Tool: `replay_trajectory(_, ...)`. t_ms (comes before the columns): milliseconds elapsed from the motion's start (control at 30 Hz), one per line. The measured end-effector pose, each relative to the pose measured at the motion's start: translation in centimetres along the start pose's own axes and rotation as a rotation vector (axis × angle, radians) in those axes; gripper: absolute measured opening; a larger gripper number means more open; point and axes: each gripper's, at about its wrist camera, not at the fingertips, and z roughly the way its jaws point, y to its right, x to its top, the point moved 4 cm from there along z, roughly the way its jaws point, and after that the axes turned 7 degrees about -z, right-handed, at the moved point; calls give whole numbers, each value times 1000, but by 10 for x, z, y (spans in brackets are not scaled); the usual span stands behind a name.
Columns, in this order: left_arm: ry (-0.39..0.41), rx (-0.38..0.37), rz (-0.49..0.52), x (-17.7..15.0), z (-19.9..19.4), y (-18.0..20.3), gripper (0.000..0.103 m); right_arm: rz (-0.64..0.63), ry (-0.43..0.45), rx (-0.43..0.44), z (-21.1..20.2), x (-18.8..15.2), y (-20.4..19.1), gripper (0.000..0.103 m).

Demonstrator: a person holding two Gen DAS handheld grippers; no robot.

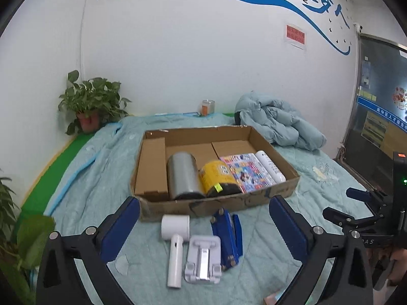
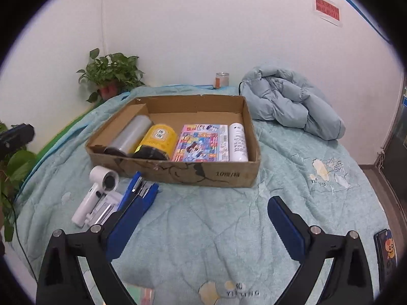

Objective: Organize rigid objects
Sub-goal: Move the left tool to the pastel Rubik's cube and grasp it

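With both the left tongs (image 1: 204,225) and right tongs (image 2: 203,223) spread empty, the hair dryer (image 1: 176,244), stand (image 1: 202,263) and stapler (image 1: 227,239) lay on the bed before the cardboard box's (image 1: 193,207) front edge, awaiting pickup next.

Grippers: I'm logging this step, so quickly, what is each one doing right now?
Left gripper: open, nothing between its jaws.
Right gripper: open, holding nothing.

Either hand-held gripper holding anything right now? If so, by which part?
Nothing held. Left hand-held gripper and right hand-held gripper both stand open and empty above the quilt.
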Motion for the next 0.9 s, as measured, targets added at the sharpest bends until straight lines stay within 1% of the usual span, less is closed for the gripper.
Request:
replay_trajectory(133,-20,-4,-41,-16,-3,6,102,-22,6,28,-11,-11,-7,98)
replay_trajectory(267,-29,8,-55,-27,-8,8,103,-28,18,51,-19,-20,-15,98)
replay_trajectory(367,-88,25,-69,-48,-6,8,103,-40,28,102,-25,-31,-23,98)
replay_trajectory(400,-127,17,-88,-60,-3,7,103,-54,29,143,-26,-38,-27,98)
replay_trajectory(433,-156,-2,-108,-68,0,7,103,-63,24,175,-27,-44,-31,99)
replay_trajectory(467,-191,-31,-139,-80,2,7,102,-73,13,227,-26,-54,-35,99)
replay_trajectory(500,-242,-70,-195,-97,7,5,102,-75,4,266,-26,-61,-38,99)
replay_trajectory(533,-281,-96,-233,-108,10,4,102,-73,-14,333,-26,-73,-40,99)
replay_trajectory(567,-317,-125,-268,-118,14,4,102,-73,-32,381,-27,-81,-42,99)
replay_trajectory(600,-369,-178,-319,-135,20,6,101,-80,-54,420,-27,-91,-46,99)
replay_trajectory(633,-396,-208,-337,-145,23,9,101,-106,-81,449,-28,-102,-50,99)
replay_trajectory(733,-455,-278,-344,-167,36,24,100,-165,-114,482,-27,-117,-64,98)
replay_trajectory(833,-504,-345,-335,-182,51,44,95,-155,-147,516,-17,-123,-73,97)
replay_trajectory(867,-521,-362,-339,-185,56,48,92,-149,-154,518,-13,-123,-75,96)
replay_trajectory(900,-541,-376,-342,-189,61,54,86,-144,-158,521,-7,-123,-80,93)
